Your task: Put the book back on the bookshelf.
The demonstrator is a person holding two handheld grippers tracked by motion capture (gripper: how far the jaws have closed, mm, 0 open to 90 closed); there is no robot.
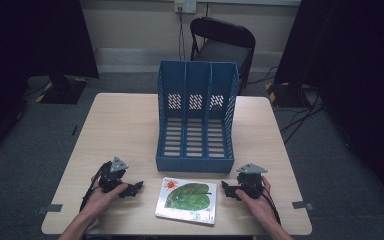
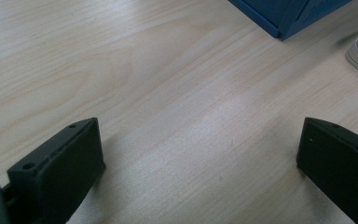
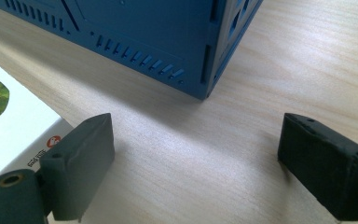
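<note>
While both claws rest near table's front edge | book [image 1: 186, 200] flat btwn them | left claw [image 1: 136, 188] released | right claw [image 1: 226, 189] released, beside book | blue file rack [image 1: 198, 117] mid-table

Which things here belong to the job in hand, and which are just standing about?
Part of the job:
- book, flat on the table between the grippers
- blue file rack, just behind the book
- left gripper, fingers apart
- right gripper, fingers apart

Just standing about:
- black chair beyond the table
- cables on the floor
</note>
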